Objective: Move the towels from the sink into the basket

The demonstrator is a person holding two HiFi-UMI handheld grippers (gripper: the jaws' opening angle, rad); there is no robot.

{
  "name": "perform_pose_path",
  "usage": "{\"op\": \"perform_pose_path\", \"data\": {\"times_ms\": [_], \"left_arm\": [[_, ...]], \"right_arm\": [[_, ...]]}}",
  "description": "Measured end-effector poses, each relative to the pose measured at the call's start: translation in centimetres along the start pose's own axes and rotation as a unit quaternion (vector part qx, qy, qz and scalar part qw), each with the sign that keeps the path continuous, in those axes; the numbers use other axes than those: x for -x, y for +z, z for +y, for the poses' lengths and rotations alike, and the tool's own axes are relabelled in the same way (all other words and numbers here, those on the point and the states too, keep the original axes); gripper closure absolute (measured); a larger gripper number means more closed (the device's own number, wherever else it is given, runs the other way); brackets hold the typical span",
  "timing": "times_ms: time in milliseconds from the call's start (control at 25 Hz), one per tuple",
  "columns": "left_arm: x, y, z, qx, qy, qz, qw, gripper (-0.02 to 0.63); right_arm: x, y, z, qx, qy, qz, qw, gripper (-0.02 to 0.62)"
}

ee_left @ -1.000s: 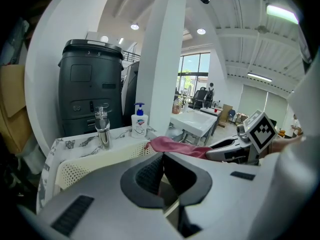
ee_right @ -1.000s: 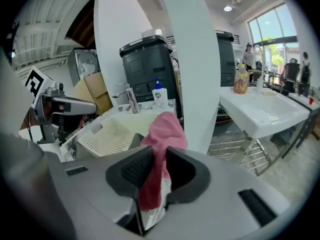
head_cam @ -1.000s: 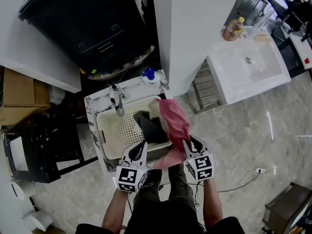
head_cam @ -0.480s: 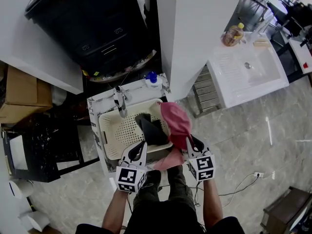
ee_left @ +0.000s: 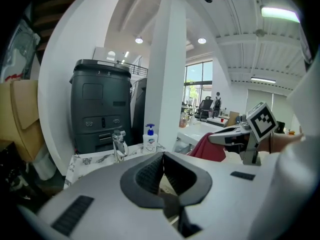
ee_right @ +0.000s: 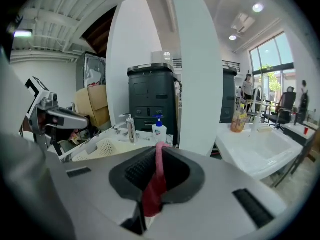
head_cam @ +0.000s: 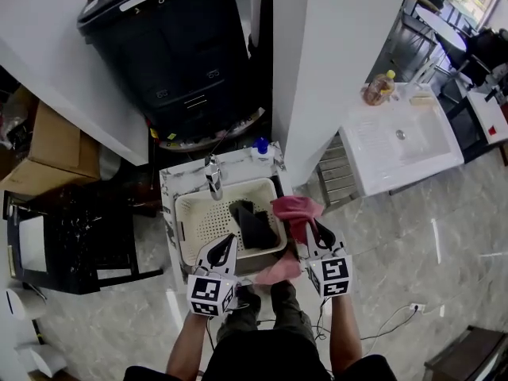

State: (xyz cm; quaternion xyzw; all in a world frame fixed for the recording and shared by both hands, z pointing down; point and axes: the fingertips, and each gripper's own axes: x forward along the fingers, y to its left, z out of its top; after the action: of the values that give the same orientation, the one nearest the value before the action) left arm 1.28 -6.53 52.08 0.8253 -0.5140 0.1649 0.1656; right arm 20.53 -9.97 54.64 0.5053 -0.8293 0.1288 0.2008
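Pink towel (head_cam: 295,210) hangs at the basket's (head_cam: 189,213) right rim, pinched in the closed jaws of the right gripper (head_cam: 311,228), while the left gripper (head_cam: 226,244) is closed and empty; the transfer looks underway, next needing a release over the basket

The pink towel (head_cam: 295,209), the black towel (head_cam: 255,227), the cream basket (head_cam: 198,221) dotted with holes, the white counter (head_cam: 182,181) veined grey.

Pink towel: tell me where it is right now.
The pink towel is right of centre in the head view, pinched in the right gripper over the right edge of the cream basket.
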Motion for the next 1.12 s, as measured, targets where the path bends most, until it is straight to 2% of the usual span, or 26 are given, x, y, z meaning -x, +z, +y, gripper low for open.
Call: {"op": "perform_pose_path", "data": {"times_ms": [400,800,1120], "left_arm": [[3.8,3.1,1.9,-0.01,0.037,-0.034,0.9987,0.598],[7.7,4.0,4.0,-0.007,0.08,-0.058,0.995,0.598],[11.2,2.6,6.4,0.015,0.125,-0.061,0.9903,0.598]], "right_arm": [[1.4,6.2,1.9,0.027,0.019,-0.058,0.998,0.548],[1.0,11.2,7.4,0.063,0.079,-0.101,0.99,0.547],[-0.9,12.7,13.0,0.087,0.142,-0.111,0.98,0.547]]}}
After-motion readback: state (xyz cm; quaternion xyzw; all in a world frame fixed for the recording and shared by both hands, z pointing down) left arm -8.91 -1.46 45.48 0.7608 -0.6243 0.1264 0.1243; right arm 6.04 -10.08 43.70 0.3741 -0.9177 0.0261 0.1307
